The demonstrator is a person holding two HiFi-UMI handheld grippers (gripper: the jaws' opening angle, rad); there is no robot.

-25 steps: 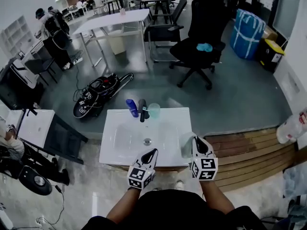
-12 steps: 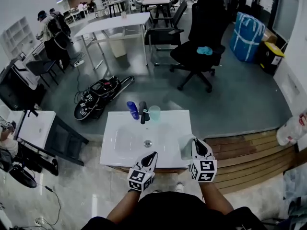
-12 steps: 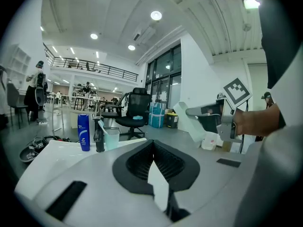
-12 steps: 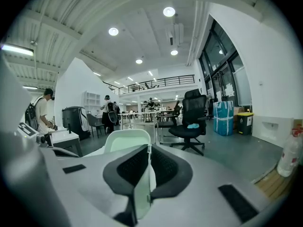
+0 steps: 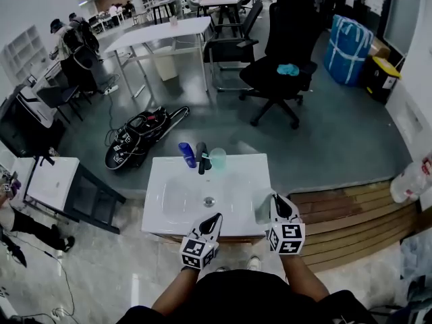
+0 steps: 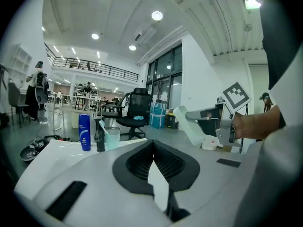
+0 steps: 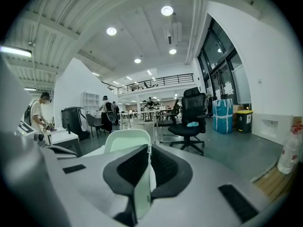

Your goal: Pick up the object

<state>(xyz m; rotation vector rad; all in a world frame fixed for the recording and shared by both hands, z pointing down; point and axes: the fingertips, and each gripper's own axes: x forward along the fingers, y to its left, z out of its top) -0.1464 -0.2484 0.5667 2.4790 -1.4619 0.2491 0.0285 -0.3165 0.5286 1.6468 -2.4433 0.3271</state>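
A pale green plastic container [image 5: 262, 206] hangs over the right front corner of the white sink [image 5: 175, 181], with my right gripper [image 5: 275, 200] shut on its rim. In the right gripper view the container's wall [image 7: 127, 143] runs between the closed jaws of that gripper [image 7: 148, 150]. The left gripper view shows the same container [image 6: 191, 124] held up at the right. My left gripper [image 5: 214, 219] hovers over the sink's front edge, shut and empty [image 6: 152, 148]. A blue bottle [image 5: 186, 154], a black faucet [image 5: 200, 156] and a green cup [image 5: 217, 158] stand at the sink's back.
A black office chair [image 5: 280, 66] stands beyond the sink, and a black bag [image 5: 138, 133] lies on the floor at the back left. A wooden step [image 5: 351, 208] borders the right side. A white side table [image 5: 50, 177] is at the left, with people standing farther back.
Both grippers stay almost where they were, the right one still holding the container. The person at the far left edge has moved out of the way.
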